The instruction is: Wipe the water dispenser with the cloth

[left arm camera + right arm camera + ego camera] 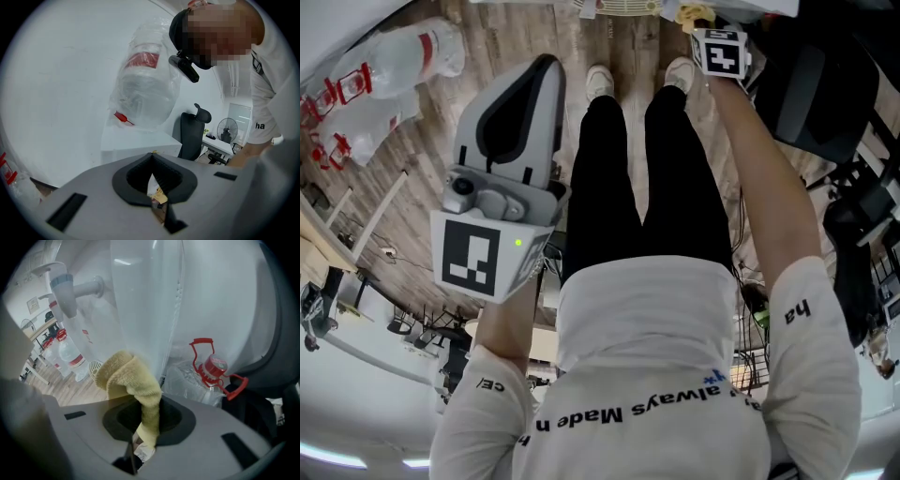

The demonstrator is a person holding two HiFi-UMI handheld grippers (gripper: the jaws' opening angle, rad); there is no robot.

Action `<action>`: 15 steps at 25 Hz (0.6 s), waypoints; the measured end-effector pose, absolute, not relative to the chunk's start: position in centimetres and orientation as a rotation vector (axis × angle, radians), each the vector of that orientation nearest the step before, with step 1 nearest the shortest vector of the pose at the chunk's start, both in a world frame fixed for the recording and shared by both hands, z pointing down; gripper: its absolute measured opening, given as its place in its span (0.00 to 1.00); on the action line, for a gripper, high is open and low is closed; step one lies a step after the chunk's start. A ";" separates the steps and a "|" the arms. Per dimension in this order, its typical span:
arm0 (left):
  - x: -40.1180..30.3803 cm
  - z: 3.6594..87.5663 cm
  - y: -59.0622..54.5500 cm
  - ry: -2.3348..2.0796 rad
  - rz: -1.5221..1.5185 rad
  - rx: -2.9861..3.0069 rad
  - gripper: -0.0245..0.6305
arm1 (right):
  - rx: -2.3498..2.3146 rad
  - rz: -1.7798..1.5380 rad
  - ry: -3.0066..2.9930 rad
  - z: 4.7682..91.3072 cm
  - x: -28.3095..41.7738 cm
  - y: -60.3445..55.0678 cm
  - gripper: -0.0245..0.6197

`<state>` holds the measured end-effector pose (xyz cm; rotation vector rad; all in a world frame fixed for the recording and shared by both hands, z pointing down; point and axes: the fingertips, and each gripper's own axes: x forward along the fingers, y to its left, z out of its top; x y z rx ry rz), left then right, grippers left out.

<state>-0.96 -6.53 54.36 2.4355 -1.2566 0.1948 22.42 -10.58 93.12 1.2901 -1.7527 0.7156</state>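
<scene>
Showing the dispenser at 12 o'clock in the right gripper view, with its tap at 10 o'clock: hard and smooth, so likely slippery. Left tongs are clenched on nothing. Right tongs grasp the cloth, whose free fold appears to rest against the dispenser. It looks like soft, light terry, best pinched at a bunched end, as here. Shirt print reads "always Made", and the sleeve reads "ha". Bottles at 9 o'clock carry red labels, too small to read.
</scene>
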 end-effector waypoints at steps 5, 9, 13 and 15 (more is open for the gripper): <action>-1.1 54.5 -6.7 -1.270 0.178 2.437 0.07 | 1.290 0.736 -1.736 94.5 22.5 -10.5 0.14; -1.5 54.7 -6.8 -1.271 0.182 2.443 0.07 | 1.289 0.729 -1.708 95.0 22.2 -10.8 0.14; -1.9 54.9 -6.8 -1.275 0.198 2.436 0.07 | 1.268 0.747 -1.696 96.2 22.0 -10.7 0.14; -2.1 54.9 -6.7 -1.276 0.202 2.434 0.07 | 1.262 0.761 -1.683 96.8 21.9 -10.6 0.14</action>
